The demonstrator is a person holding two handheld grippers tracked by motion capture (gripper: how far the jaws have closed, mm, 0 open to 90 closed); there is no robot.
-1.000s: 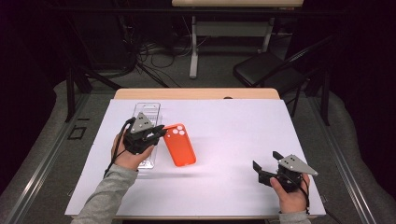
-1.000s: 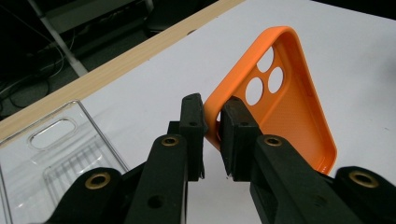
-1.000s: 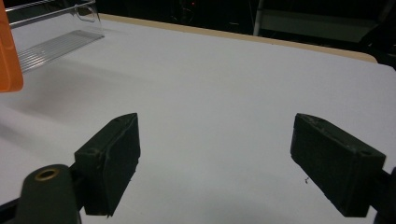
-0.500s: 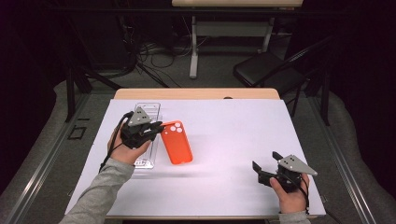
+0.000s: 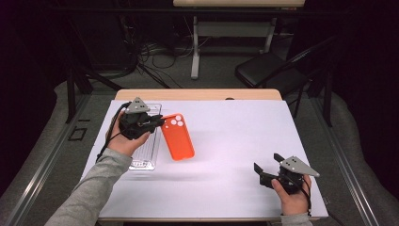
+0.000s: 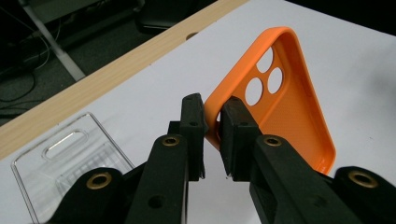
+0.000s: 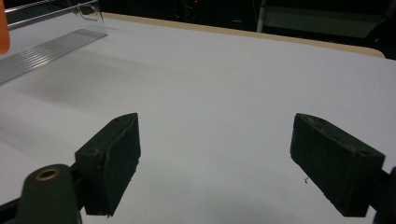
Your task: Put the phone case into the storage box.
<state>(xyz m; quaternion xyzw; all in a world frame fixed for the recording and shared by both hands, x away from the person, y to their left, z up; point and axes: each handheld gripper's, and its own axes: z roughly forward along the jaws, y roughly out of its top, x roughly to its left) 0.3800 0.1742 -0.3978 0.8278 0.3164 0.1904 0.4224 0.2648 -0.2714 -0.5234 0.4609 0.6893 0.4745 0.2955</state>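
Note:
My left gripper [image 5: 161, 121] is shut on the near rim of an orange phone case [image 5: 178, 136] and holds it tilted above the white table cover. In the left gripper view the jaws [image 6: 212, 112] pinch the orange phone case [image 6: 285, 107] at its camera-hole end, hollow side facing me. Under and left of that hand lies a clear plastic case [image 5: 146, 151], seen in the left gripper view as a clear plastic case [image 6: 70, 154] flat on the cover. My right gripper [image 5: 267, 161] rests open near the front right, and its jaws [image 7: 229, 154] stand wide apart over bare cover.
A white cover [image 5: 235, 136] spans the table, with the wooden edge [image 5: 197, 94] showing at the far side. Beyond the table stand a black chair [image 5: 268, 70], desk legs and cables on the floor.
The left gripper has carried the orange case a little toward the far side of the table and raised it. The right gripper has stayed in place.

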